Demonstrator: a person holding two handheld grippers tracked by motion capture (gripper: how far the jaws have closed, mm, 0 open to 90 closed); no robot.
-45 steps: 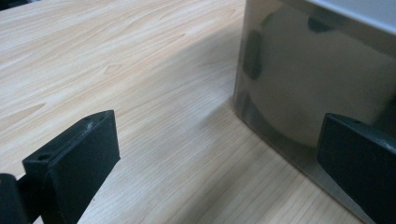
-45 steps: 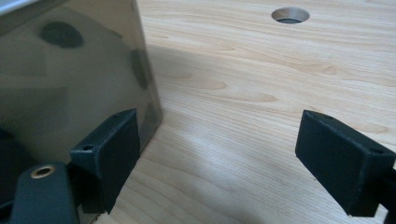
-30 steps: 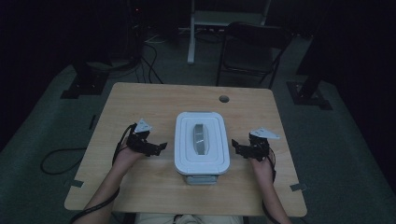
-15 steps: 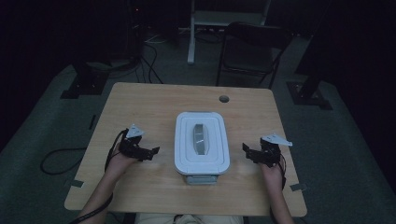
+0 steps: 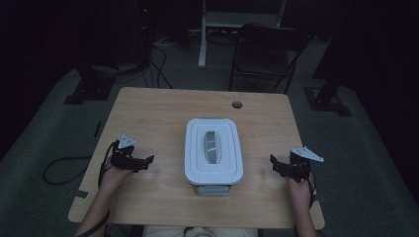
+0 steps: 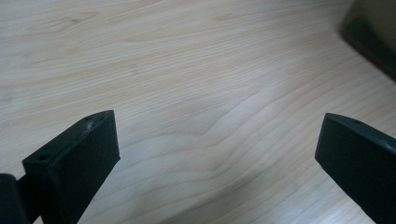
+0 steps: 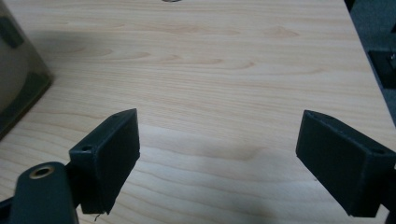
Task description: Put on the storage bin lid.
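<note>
A white lidded plastic box (image 5: 213, 152) with a grey handle on its lid stands in the middle of the wooden table (image 5: 163, 113). My left gripper (image 5: 146, 160) rests near the table's left edge, well apart from the box, open with nothing between its jaws. In the left gripper view the gripper (image 6: 215, 154) spans bare wood, and a corner of the box (image 6: 373, 32) shows at the upper right. My right gripper (image 5: 274, 164) sits near the right edge, also open and empty. In the right gripper view that gripper (image 7: 219, 163) frames bare wood, with the box (image 7: 18, 70) at the left.
A round cable hole (image 5: 237, 104) lies in the table behind the box. A dark chair (image 5: 267, 49) and a white stand leg (image 5: 202, 34) are beyond the far edge. Cables (image 5: 59, 168) trail on the floor at the left.
Both grippers have drawn outward from the box sides toward the table's left and right edges. The box has not moved.
</note>
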